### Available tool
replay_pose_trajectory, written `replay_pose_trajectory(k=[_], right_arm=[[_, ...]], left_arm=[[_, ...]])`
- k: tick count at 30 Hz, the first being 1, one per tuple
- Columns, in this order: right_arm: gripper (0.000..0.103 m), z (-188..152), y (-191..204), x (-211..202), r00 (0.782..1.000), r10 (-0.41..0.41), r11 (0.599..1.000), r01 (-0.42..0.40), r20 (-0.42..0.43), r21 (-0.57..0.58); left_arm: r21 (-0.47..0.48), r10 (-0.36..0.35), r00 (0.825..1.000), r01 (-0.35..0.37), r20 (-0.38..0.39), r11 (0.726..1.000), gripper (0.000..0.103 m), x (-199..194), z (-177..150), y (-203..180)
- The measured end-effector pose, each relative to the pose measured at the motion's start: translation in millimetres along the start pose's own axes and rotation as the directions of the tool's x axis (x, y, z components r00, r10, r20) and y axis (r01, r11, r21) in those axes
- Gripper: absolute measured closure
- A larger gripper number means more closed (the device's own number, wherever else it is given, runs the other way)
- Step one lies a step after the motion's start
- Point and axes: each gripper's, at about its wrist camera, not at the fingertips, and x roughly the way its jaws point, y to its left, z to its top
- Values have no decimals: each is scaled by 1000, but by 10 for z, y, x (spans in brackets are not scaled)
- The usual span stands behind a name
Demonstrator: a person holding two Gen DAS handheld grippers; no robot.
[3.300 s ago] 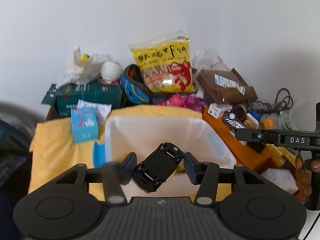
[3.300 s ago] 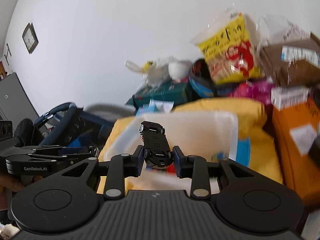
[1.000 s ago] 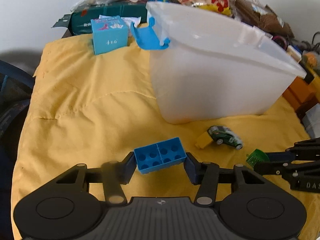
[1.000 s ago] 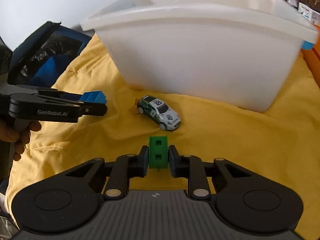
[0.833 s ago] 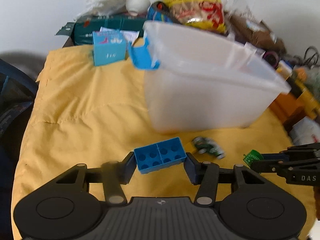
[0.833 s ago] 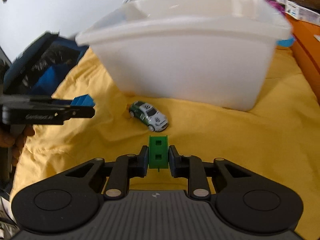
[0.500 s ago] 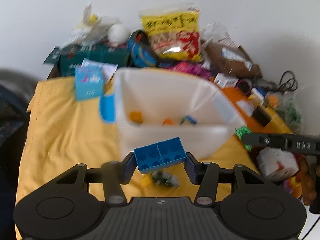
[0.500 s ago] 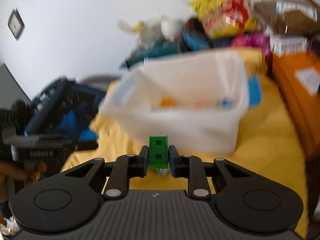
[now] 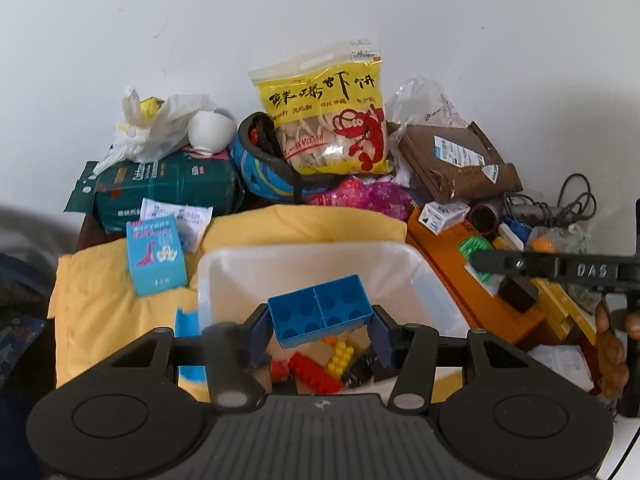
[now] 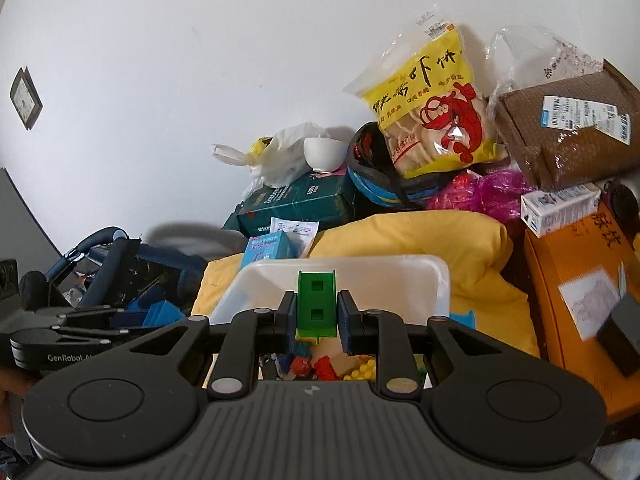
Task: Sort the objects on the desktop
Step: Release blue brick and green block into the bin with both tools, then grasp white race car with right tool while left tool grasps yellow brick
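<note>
While each tool pinches a brick over the white bin, the left tool holds the blue brick crosswise and the right tool the green brick upright, so release drops both straight in.

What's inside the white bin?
In the white bin lie a red brick, a yellow studded brick and something black. The left claw and its blue brick cover the rest of the floor.
</note>
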Motion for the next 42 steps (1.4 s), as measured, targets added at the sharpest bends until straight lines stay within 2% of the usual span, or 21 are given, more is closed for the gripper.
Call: replay_pose_trajectory(k=[12,15,16,18,19,20,23,27,30,33,35,37,40,42], right_arm=[[79,187,-179,487,988,-43,999,46,-148,13],[79,213,-234,575,982,-57,998,62,-179,25],[75,218,-259,606,979,-55,997,64,-194,37],[63,219,-305,635,979,-64,996,76,-196,55],[50,215,-325,644,979,-59,995,74,-196,66],[48,211,-337,646,980,-60,994,75,-191,75],[49,150,-330,611,982,-53,995,67,-184,74],[48,-31,-147,444,990,-9,1000,12,-141,18],[48,-345,103,301,989,46,995,-58,-139,-86],[49,-788,350,301,976,96,969,-136,-193,-205],[49,-1091,445,460,959,89,956,-158,-268,-247],[49,-1325,523,653,947,64,943,-161,-315,-292],[49,-1552,629,1020,936,5,916,-145,-352,-373],[49,-1607,644,1241,933,-21,912,-130,-360,-389]], left_arm=[[10,49,995,-49,-82,999,48,372,232,45],[9,79,991,-79,-105,997,44,437,252,67],[7,95,990,-95,-108,995,37,453,251,77],[5,115,988,-115,-105,993,36,468,238,94],[10,111,988,-111,-108,994,36,473,215,106],[13,114,987,-114,-110,993,36,472,191,118],[15,116,989,-115,-90,993,36,406,47,172],[-14,69,997,-69,-41,997,36,176,-330,254],[-25,61,997,-62,-48,998,35,52,-714,297],[-56,81,994,-85,-79,995,35,-2,-1091,389],[-107,85,990,-97,-109,990,35,4,-1329,483],[-114,93,985,-111,-147,987,35,22,-1493,532],[-100,103,979,-122,-177,987,35,0,-1688,568],[-106,101,977,-123,-189,987,35,-11,-1761,593]])
